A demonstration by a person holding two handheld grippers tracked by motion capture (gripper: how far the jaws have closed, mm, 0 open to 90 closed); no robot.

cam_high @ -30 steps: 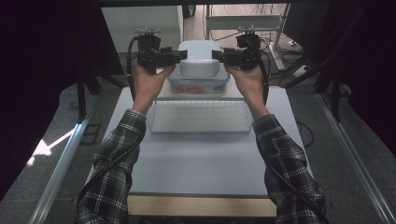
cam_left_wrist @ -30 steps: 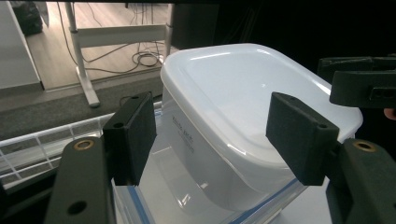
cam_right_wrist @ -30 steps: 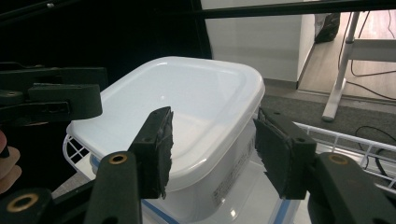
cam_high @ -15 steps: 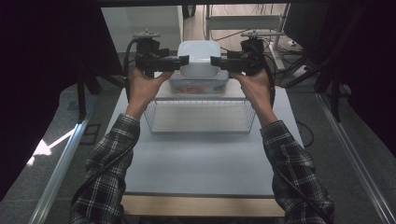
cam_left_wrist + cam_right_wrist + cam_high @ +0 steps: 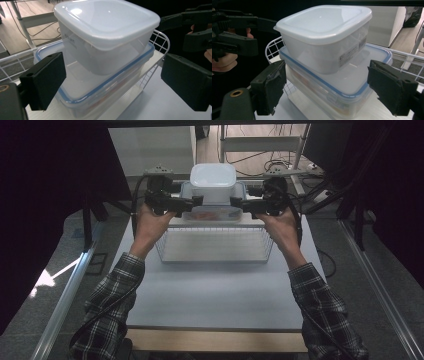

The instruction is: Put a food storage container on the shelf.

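High view is showing you reaching across the table (image 5: 215, 290) with both forearms in plaid sleeves, your left gripper (image 5: 196, 201) and right gripper (image 5: 234, 203) flanking a stack of two food containers at the far end of the white wire basket (image 5: 215, 245). The stack is sitting on the basket's far part: a wide, shallow clear container with a blue-rimmed lid (image 5: 210, 212) at the bottom, and a taller square container with a white lid (image 5: 213, 179) resting on top of it.

Your left gripper is standing with its jaws spread wide; they have just been opening. In the left gripper view (image 5: 112, 77), the two black pads are sitting well out to either side of the blue-rimmed container (image 5: 100, 82), which is lying between them, and neither pad is pressing on it. The white-lidded container (image 5: 105, 32) is sitting tilted on the lower lid.

Your right gripper is likewise spread wide, its jaws having just been opening. In the right gripper view (image 5: 327, 85), the pads are standing clear of the blue-rimmed container (image 5: 342, 82), which is lying between them untouched. The white-lidded container (image 5: 324, 32) is rising above it, a small printed label showing on its side. The wire basket's rim (image 5: 272, 47) is curving behind the stack at the left there.
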